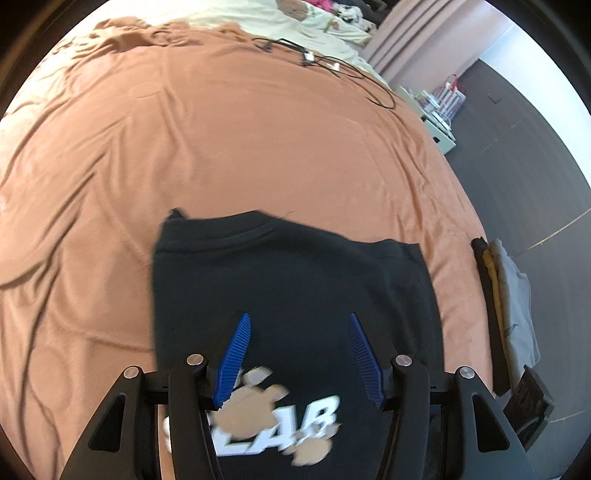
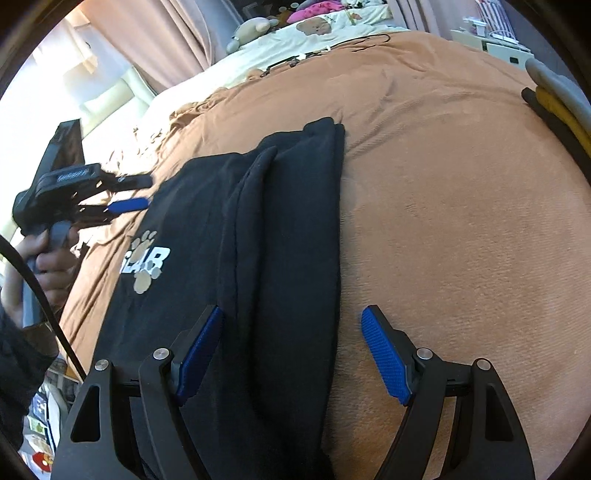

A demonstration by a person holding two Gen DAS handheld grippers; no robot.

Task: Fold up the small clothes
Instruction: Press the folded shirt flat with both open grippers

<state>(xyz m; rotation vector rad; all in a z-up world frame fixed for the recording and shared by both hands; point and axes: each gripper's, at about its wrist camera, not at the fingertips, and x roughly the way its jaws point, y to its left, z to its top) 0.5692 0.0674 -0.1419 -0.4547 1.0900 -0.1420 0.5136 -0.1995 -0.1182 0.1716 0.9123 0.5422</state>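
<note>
Right wrist view: the right gripper (image 2: pixel 291 350), jaws apart, straddles the black T-shirt (image 2: pixel 236 236)'s folded side. Left gripper (image 1: pixel 299 354) hovers spread over its print; pinch both layers squarely before folding

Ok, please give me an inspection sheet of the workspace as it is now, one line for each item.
Surface: orange-brown bedspread, wrinkled.
Job's things: black shirt, one side folded over, white print showing.
Clutter: stack of folded clothes at the bed edge.
Grippers: left tongs open above the shirt; right tongs open over its folded edge.
Cables: black wires at the far end.
Surroundings: pink curtains, dark floor.
</note>
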